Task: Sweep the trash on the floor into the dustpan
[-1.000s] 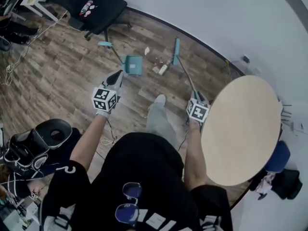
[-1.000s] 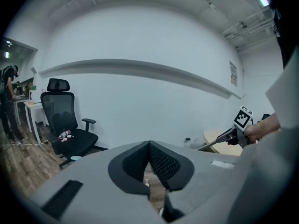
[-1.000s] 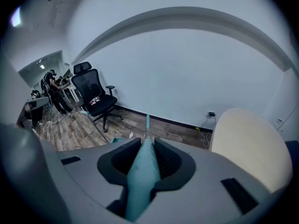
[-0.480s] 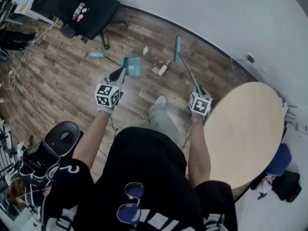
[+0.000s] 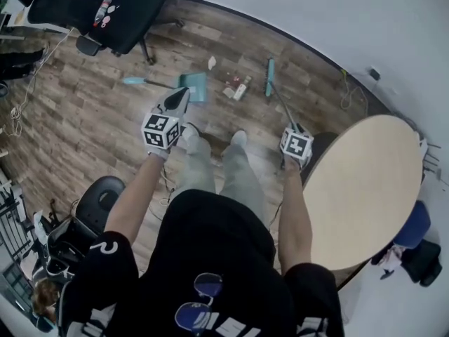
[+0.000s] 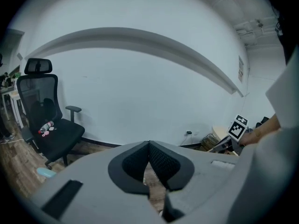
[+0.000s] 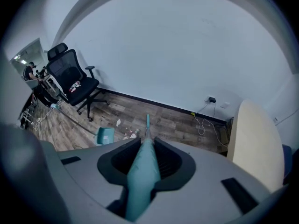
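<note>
We grip the broom [image 7: 141, 171] in our right gripper [image 7: 145, 154], its jaws clamped tight on the teal handle, and the brush head is down on the floor [image 5: 84, 118] at 12 o'clock from that gripper. Our left gripper [image 6: 149, 148] is closed, pads meeting at the tips with nothing between them. In the head view it hovers just at 6 o'clock of the dustpan [image 5: 196, 88]. The trash [image 5: 236, 89] lies on the boards between dustpan and brush head, at 3 o'clock of the dustpan, with a paper scrap [image 5: 212, 62] at 1 o'clock of it. A chair [image 5: 105, 12] stands at 10 o'clock, and a table [image 5: 365, 188] at 4 o'clock.
</note>
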Demonstrator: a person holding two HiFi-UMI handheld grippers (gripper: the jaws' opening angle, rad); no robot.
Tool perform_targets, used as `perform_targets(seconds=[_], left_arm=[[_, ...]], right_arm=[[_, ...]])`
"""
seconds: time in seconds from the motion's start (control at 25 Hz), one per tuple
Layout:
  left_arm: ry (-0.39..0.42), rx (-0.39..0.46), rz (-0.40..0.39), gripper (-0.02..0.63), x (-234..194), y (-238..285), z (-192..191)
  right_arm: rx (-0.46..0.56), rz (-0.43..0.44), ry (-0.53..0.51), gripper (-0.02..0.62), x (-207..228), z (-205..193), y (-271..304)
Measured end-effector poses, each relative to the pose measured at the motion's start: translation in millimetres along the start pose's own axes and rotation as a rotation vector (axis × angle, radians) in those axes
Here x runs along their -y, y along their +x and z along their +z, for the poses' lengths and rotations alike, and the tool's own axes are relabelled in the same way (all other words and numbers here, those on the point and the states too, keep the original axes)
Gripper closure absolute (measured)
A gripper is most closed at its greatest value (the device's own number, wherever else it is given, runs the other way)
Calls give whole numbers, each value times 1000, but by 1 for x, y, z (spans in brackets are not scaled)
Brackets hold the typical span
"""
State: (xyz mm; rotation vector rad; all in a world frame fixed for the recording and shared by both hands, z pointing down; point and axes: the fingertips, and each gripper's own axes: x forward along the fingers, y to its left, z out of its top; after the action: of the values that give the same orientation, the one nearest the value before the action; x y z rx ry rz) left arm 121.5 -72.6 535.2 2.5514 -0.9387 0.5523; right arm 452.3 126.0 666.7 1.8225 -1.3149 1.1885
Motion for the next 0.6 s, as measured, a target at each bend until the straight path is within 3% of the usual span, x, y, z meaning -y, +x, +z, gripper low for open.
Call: perform_targets(seconds=[0.24, 0.4, 0.48, 0.6], left_arm=[[-24, -48, -23, 608, -31, 19, -26], [-39, -71, -23, 608, -56, 24, -38], [-42, -81, -24, 609, -64, 23, -45], [-53, -89, -23, 609, -74, 20, -54]], right_arm=[[-113, -30, 70, 511, -17, -32, 44], [-281, -203, 39, 511, -10, -65, 54], [-289, -178, 38, 511, -27, -70, 66], [-234, -48, 76, 511, -75, -67, 85]])
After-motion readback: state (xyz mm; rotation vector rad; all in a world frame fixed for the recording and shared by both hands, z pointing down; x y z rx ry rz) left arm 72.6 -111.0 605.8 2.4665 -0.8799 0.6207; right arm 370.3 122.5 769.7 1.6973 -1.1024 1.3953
